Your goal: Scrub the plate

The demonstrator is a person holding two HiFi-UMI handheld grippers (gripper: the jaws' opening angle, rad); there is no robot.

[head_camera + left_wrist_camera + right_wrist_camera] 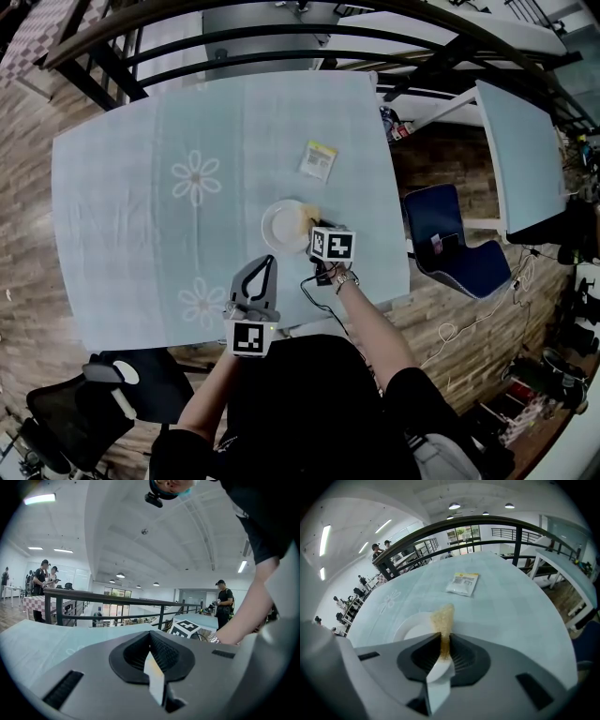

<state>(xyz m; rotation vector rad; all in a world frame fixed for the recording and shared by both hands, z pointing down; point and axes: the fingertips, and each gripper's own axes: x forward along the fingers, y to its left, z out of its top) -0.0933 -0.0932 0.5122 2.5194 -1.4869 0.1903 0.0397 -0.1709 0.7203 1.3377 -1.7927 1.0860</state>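
Observation:
A white plate lies on the light blue tablecloth, near the table's front right. My right gripper is shut on a yellow-brown scouring pad, which hangs over the plate's right rim. In the right gripper view the pad sticks out of the jaws just above the plate. My left gripper hovers near the table's front edge, short of the plate, shut with nothing in it. The left gripper view looks out level over the table and does not show the plate.
A small yellow-and-white packet lies beyond the plate. A black railing runs behind the table. A blue chair stands at the right, a black chair at the front left, a white table further right.

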